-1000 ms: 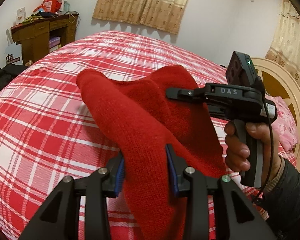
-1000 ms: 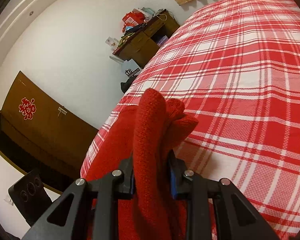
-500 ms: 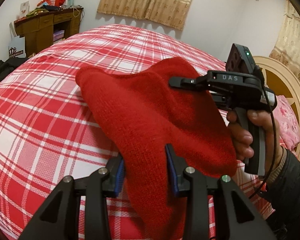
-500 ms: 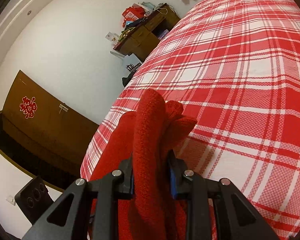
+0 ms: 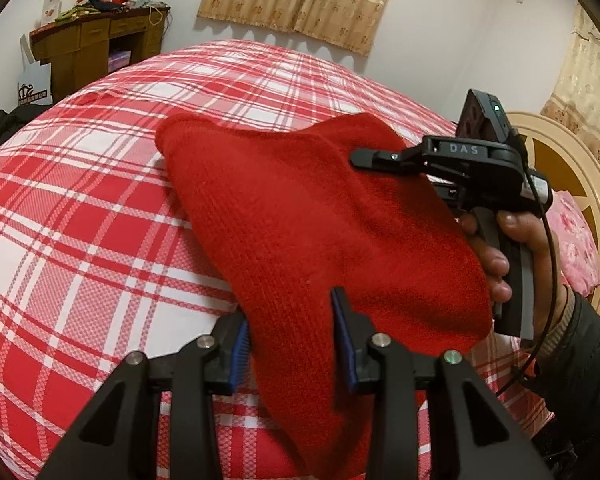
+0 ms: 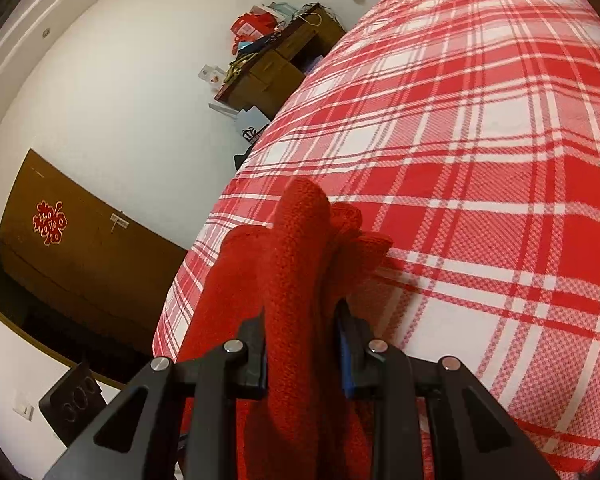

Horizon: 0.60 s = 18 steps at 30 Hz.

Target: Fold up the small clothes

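A red knitted garment hangs folded above the red-and-white plaid bed. My left gripper is shut on its near lower edge, the cloth bunched between the blue pads. My right gripper shows in the left wrist view at the right, held in a hand, and pinches the garment's far upper corner. In the right wrist view my right gripper is shut on a thick fold of the red garment, which rises past the fingertips.
A wooden desk with clutter stands beyond the bed's far left corner. A cream headboard and a pink pillow are at the right. A dark wooden cabinet stands off the bed's left side.
Both grippers have lifted the garment slightly and carried it over the bed; the cloth has spread wider between them. Both grips are unchanged.
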Motion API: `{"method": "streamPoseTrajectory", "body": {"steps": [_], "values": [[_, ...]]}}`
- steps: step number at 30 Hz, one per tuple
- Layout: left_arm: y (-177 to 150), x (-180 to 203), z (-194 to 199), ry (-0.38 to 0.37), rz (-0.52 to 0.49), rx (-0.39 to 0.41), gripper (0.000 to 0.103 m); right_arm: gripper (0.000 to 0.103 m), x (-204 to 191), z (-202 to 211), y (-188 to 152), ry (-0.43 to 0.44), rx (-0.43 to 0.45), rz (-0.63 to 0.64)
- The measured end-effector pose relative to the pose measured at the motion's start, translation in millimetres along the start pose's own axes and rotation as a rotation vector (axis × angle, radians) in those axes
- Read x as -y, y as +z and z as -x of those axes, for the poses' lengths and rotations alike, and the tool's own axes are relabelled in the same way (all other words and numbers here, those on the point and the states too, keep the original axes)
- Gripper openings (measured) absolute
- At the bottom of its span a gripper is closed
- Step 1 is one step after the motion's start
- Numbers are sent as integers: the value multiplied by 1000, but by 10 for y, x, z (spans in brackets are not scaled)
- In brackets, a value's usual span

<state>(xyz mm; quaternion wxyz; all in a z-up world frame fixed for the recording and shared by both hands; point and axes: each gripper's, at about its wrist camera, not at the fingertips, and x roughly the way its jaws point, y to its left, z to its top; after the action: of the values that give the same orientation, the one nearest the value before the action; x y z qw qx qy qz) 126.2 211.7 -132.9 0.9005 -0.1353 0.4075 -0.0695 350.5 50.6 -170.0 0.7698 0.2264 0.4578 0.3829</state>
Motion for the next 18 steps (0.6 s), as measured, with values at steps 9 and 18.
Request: {"method": "streamPoseTrajectory", "body": {"steps": [9,18], "values": [[70,69,136,12,-2,10,40,32,72,13,-61,-91,-4,-7],[235,-4,477,33,52,109,53,40,-53,465,-143,-161,89,61]]}}
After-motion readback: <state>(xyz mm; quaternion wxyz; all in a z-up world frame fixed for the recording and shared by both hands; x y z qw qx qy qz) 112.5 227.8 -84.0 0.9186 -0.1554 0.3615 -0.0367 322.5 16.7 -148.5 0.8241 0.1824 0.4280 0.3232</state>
